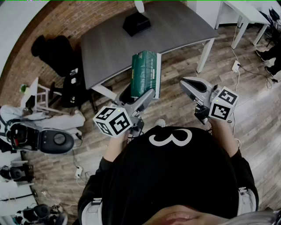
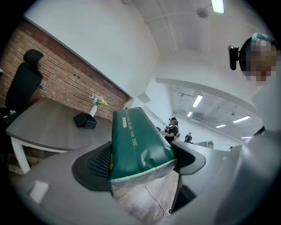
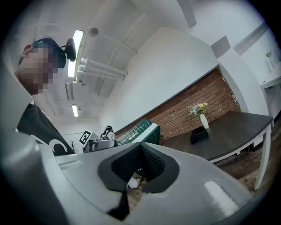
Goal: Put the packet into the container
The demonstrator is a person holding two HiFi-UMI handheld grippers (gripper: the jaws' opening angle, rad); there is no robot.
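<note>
A dark green packet (image 1: 146, 74) with a pale bottom seam hangs in the air just in front of the grey table (image 1: 175, 30). My left gripper (image 1: 147, 91) is shut on it. In the left gripper view the packet (image 2: 136, 140) fills the gap between the black pads (image 2: 97, 161). The black container (image 1: 136, 23) stands at the table's far side, beside a white vase with flowers (image 2: 94, 109). To the right, my right gripper (image 1: 189, 84) is held at about the same height, shut with nothing in it; its pads (image 3: 151, 163) meet in the right gripper view.
A black office chair (image 1: 55, 52) stands left of the table. A white table (image 1: 246, 13) is at the back right. Cables and a power strip (image 1: 235, 66) lie on the wooden floor. Equipment (image 1: 52, 139) sits at the left. People (image 2: 171, 128) stand far off.
</note>
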